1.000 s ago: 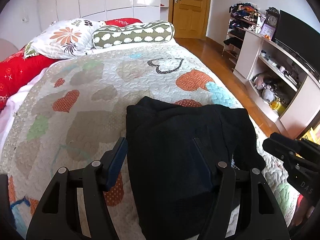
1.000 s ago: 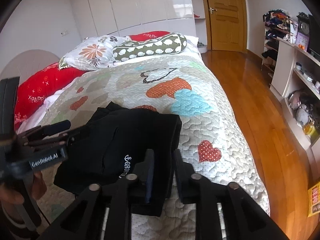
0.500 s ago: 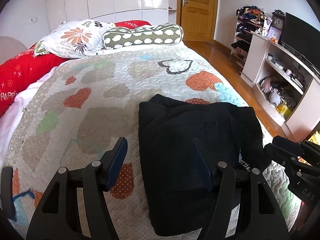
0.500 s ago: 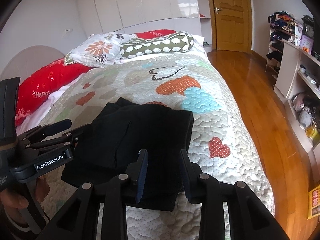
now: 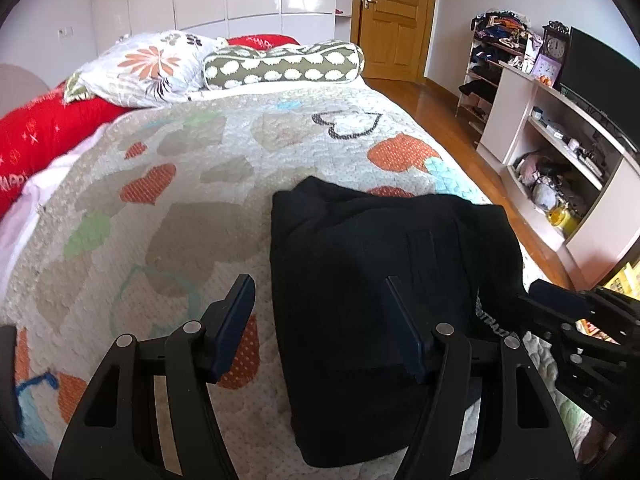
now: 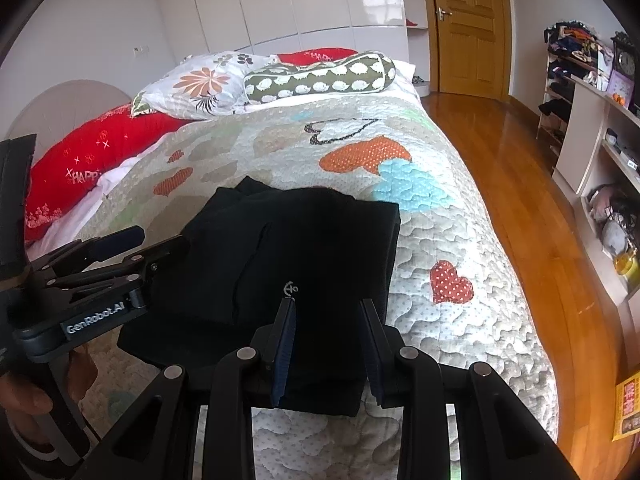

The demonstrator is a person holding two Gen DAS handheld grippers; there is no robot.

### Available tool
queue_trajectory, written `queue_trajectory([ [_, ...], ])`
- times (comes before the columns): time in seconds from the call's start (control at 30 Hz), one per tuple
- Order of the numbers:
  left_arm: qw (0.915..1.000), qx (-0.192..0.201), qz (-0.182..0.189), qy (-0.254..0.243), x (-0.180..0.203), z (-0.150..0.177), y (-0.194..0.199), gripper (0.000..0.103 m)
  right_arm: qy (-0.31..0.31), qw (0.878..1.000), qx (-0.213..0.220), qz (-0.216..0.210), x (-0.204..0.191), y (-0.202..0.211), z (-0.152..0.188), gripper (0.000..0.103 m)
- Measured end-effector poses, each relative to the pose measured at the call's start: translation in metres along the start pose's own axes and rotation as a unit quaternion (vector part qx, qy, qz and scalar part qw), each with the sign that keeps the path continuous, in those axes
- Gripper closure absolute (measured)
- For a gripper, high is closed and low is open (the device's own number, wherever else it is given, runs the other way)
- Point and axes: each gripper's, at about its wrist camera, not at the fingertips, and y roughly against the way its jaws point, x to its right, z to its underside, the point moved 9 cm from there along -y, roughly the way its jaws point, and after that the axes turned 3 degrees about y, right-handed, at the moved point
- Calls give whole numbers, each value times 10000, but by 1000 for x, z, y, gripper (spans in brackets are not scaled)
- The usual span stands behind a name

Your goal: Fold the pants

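Observation:
Black pants [image 5: 380, 260], folded into a compact rectangle, lie flat on the heart-patterned quilt [image 5: 180, 208]. My left gripper [image 5: 316, 284] hovers open over their left edge, one finger above the quilt and the other above the cloth. My right gripper [image 6: 327, 302] stands open just over the near edge of the pants [image 6: 300, 240], beside a small white anchor logo [image 6: 290, 289], with nothing pinched. Each gripper shows in the other's view: the left gripper [image 6: 158, 240] at the pants' left side, the right gripper [image 5: 560, 304] at their right.
Pillows [image 5: 160, 64] and a green bolster [image 5: 284, 66] lie at the head of the bed, a red blanket [image 5: 44, 136] along its left side. On the right are a wooden floor [image 6: 520, 184], a shelf unit [image 5: 560, 152] and a door [image 5: 394, 16]. A hand [image 6: 24, 396] holds the left gripper.
The right gripper's jaws have spread a little and the pants' near edge no longer stands between them. The left gripper has kept its width and place.

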Motion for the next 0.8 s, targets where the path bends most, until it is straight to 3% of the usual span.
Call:
queue_trajectory([
  [0.2,9998,-173,58,-13,3,27,-11,37,-34,9998,-186,-97,6,-13,22,71],
  [0.4,9996,-139,206,124,-1,25,1,37,-9,9998,-148,-152,5,2,21,70],
  [0.47,9994,-136,259,208,-4,26,0,37,11,9996,-201,-174,6,-2,25,62],
  [0.53,9984,-290,364,308,-6,32,-7,36,-42,9992,-339,-208,9,-15,33,52],
  [0.6,9966,-306,619,440,-9,30,-5,36,-307,9976,-441,-444,12,-19,41,51],
  [0.77,9901,-462,1054,810,-22,16,-10,36,-689,9940,-136,-835,25,-6,24,49],
  [0.8,9875,-541,1134,952,-26,14,-14,32,-784,9926,-114,-918,28,-8,20,48],
])
